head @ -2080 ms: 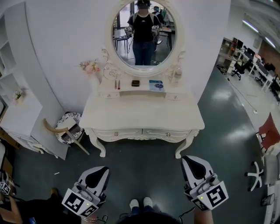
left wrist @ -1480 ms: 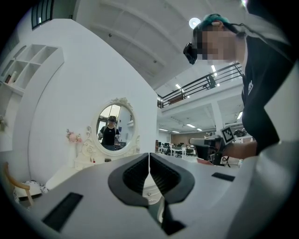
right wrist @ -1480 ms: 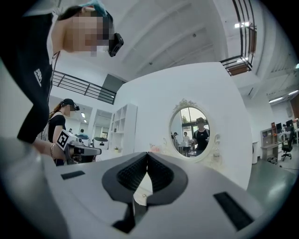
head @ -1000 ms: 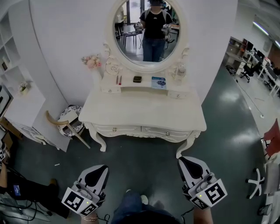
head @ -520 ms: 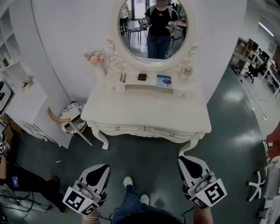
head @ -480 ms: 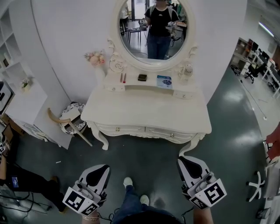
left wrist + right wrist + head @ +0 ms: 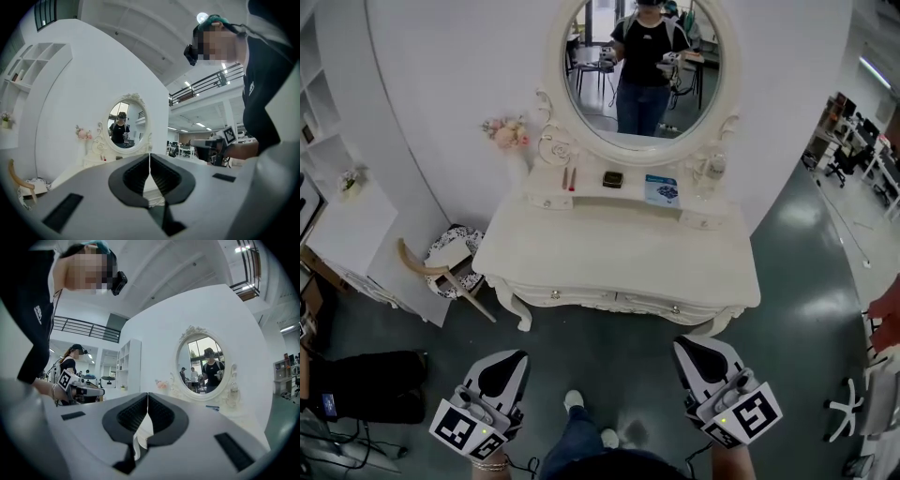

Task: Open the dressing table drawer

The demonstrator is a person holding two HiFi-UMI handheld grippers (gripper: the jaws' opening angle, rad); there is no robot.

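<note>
Facing the dressing table (image 7: 619,246), I hold the left gripper (image 7: 514,358) and right gripper (image 7: 686,347) level, both clenched empty, well short of its two closed drawers (image 7: 574,296)

No readable text anywhere. Left cube (image 7: 467,433), right cube (image 7: 742,415): black-and-white square markers, pattern only, no letters, no digits. Blue card (image 7: 661,189) on dresser (image 7: 619,246) shelf: pale print, too small to read. Shirt (image 7: 269,79) sleeve, both gripper views: small white mark (logo or lettering, cannot tell), illegible.
</note>
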